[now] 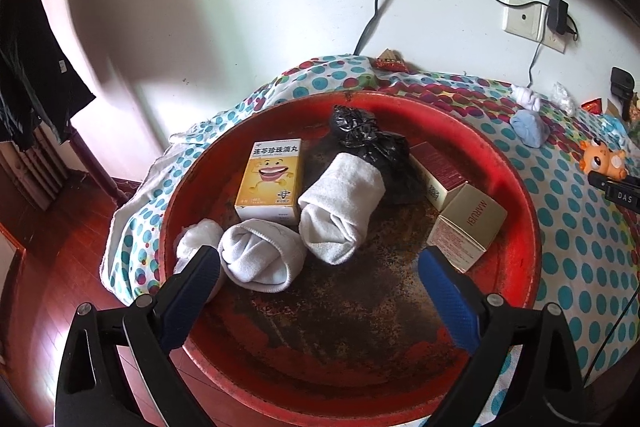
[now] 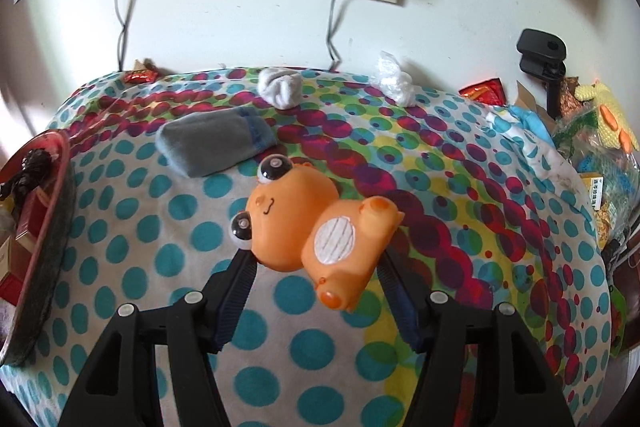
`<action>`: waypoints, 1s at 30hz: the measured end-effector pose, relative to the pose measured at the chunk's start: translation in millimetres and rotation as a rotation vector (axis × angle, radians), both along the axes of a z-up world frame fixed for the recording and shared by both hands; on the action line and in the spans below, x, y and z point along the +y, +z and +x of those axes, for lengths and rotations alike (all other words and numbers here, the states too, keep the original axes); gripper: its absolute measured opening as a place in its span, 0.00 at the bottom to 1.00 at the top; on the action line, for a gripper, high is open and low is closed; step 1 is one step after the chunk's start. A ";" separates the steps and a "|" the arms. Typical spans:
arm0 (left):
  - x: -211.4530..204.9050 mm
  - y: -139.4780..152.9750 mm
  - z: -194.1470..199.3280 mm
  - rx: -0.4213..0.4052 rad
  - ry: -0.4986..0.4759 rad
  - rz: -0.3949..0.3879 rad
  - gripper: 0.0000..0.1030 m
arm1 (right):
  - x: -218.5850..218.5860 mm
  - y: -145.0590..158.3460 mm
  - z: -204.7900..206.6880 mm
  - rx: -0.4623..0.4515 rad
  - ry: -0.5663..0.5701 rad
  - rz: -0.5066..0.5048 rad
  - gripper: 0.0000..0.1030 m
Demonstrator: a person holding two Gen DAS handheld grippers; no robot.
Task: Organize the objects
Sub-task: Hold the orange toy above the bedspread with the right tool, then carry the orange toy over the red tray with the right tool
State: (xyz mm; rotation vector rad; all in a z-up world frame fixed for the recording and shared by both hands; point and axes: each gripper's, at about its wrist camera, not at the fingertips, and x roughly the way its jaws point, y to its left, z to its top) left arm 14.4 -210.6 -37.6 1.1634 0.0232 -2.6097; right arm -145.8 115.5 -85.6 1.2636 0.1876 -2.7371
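A round red basin (image 1: 516,187) sits on the dotted cloth (image 1: 576,235). In it lie a yellow medicine box (image 1: 272,179), rolled white socks (image 1: 260,255) (image 1: 340,211), a black plastic bag (image 1: 368,139) and a gold box (image 1: 468,223). My left gripper (image 1: 320,259) is open and empty above the basin's near half. In the right wrist view my right gripper (image 2: 312,259) is shut on the orange toy bear (image 2: 308,223), held over the cloth. The bear also shows at the right edge of the left wrist view (image 1: 604,159).
On the cloth lie a grey-blue rolled sock (image 2: 216,143), a white sock (image 2: 280,85) and a crumpled clear bag (image 2: 394,79). Clutter of packets and a yellow knitted toy (image 2: 608,119) is at the far right. The basin's rim (image 2: 48,227) stands at the left. Wall sockets and cables are behind.
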 end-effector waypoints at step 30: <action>-31.9 -2.5 5.6 0.010 0.084 0.118 1.00 | -209.0 56.4 56.3 -0.003 0.438 -0.068 0.62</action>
